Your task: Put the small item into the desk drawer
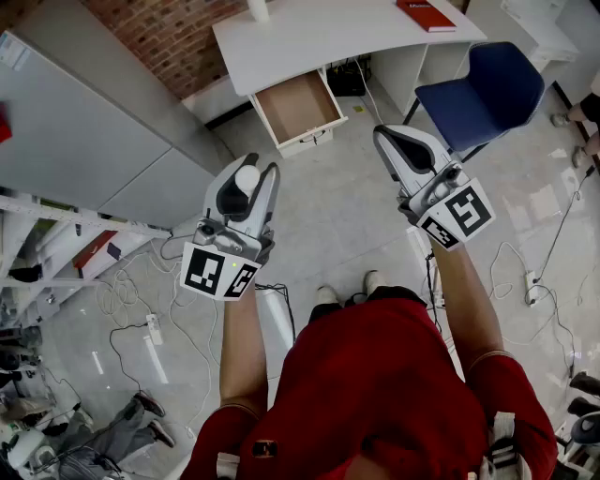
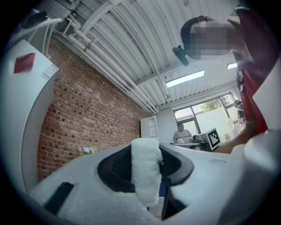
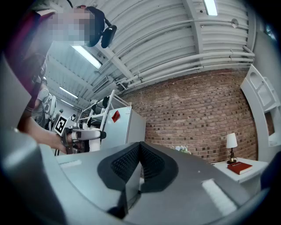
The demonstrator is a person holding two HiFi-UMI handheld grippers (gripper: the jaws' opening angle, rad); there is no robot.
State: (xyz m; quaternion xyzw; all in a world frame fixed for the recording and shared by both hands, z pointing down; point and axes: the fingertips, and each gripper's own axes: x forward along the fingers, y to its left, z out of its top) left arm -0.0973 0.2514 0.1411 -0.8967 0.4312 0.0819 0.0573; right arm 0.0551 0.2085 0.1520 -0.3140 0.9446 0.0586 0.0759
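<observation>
My left gripper [image 1: 249, 175] is shut on a small white roll-shaped item [image 1: 247, 177], held above the floor in front of the desk. In the left gripper view the white item [image 2: 145, 169] stands upright, pinched between the two dark pads. My right gripper [image 1: 397, 141] is shut with nothing in it; its pads [image 3: 130, 163] meet in the right gripper view. The desk drawer [image 1: 298, 105] is pulled out and shows a bare brown bottom, under the white desk [image 1: 319, 37]. Both grippers point up and away from the floor.
A blue chair [image 1: 483, 89] stands right of the drawer. A red book [image 1: 426, 14] and a white lamp base [image 1: 258, 9] lie on the desk. A grey cabinet [image 1: 84, 141] is at the left. Cables [image 1: 131, 309] trail over the floor. The person's feet [image 1: 349, 286] are below.
</observation>
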